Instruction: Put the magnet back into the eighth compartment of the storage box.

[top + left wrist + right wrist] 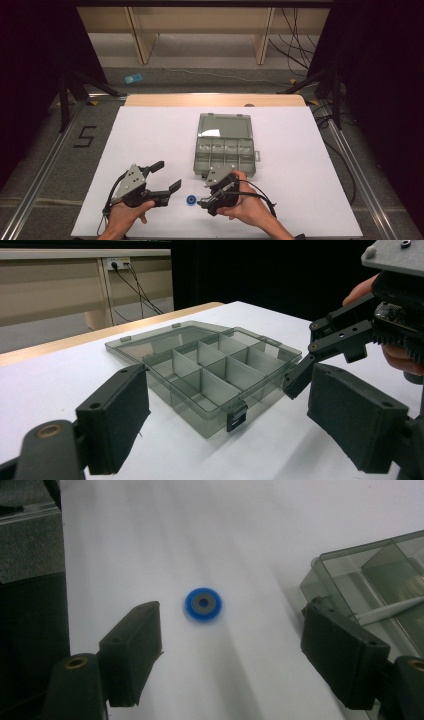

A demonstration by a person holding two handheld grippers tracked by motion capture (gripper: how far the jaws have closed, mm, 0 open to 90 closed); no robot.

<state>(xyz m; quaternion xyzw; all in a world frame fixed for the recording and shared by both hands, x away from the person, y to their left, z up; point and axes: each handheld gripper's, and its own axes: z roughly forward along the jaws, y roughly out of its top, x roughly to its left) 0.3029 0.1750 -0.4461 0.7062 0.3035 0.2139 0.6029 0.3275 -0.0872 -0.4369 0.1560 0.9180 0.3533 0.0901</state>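
Wide-parted jaws of the right gripper (230,655), gripping nothing, aimed at the blue ring (203,604) lying flat on the white table (165,540) just ahead of them. Blue ring (191,200) near the front edge of the open grey compartment box (225,145), between the two grippers and touching neither. Left gripper (165,176) likewise spread and empty, farther left of the box, held in the person's left hand (125,212).

Wheel (191,200) lies on table (150,140) — seemingly just before box (224,145).
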